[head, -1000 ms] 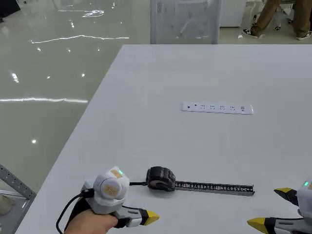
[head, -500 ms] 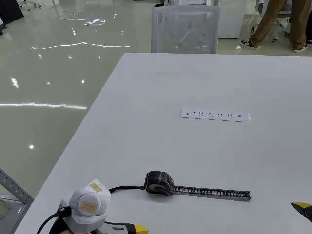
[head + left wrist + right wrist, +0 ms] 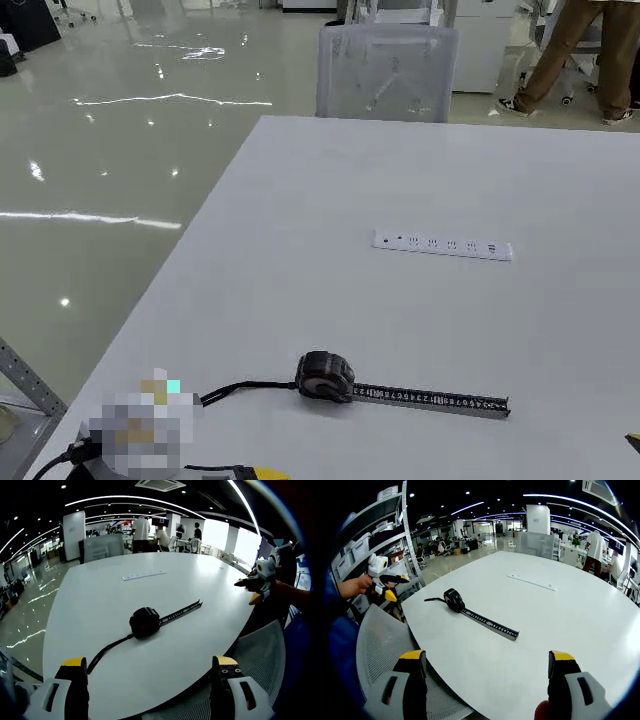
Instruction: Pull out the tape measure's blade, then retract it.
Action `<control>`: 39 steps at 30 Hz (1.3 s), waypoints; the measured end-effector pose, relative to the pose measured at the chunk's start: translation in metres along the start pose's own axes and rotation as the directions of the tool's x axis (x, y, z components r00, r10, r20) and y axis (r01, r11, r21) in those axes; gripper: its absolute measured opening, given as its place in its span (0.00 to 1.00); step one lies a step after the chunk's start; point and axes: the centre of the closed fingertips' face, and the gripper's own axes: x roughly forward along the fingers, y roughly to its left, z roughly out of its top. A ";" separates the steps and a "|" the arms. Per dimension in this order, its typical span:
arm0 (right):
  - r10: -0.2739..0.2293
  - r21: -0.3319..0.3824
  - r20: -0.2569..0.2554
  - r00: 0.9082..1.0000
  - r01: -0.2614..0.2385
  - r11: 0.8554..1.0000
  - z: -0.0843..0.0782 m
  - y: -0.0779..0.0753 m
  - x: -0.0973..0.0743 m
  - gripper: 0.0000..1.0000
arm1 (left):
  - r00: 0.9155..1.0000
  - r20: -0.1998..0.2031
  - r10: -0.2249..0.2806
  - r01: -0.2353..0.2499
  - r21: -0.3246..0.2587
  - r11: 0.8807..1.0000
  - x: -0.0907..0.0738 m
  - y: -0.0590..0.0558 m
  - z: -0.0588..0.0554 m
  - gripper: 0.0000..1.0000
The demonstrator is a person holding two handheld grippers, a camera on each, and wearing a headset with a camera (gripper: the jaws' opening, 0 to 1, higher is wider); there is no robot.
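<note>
Yellow-tipped jaws of the left gripper [image 3: 150, 662] are being held wide apart at the near edge of the white table [image 3: 300, 250], closed on nothing; the right gripper [image 3: 487, 655] is likewise being held spread and empty. Beyond them, the black tape measure [image 3: 326, 377] is lying on the tabletop, touched by neither gripper, its blade [image 3: 430, 401] drawn out flat and its wrist strap [image 3: 245, 388] trailing the opposite way. Farther across, a white power strip [image 3: 442, 245] is lying well apart from the tape. Past the far edge, a grey mesh office chair [image 3: 385, 75] is standing, the glossy floor [image 3: 100, 150] is being lit by ceiling lights, and a person [image 3: 580, 50] is standing at the far right.
</note>
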 end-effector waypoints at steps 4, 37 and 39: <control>-0.027 -0.002 0.021 0.999 0.027 1.000 0.007 -0.001 -0.011 0.98 | 1.000 -0.009 0.006 -0.006 -0.004 1.000 -0.010 -0.004 0.003 1.00; -0.033 -0.005 0.036 0.999 0.033 0.999 0.010 0.016 -0.043 0.96 | 0.993 0.002 0.116 -0.114 -0.177 0.978 -0.031 -0.045 0.034 1.00; -0.018 -0.017 0.024 1.000 0.019 1.000 0.007 0.017 -0.037 0.96 | 0.993 0.002 0.122 -0.120 -0.180 0.976 -0.025 -0.042 0.034 1.00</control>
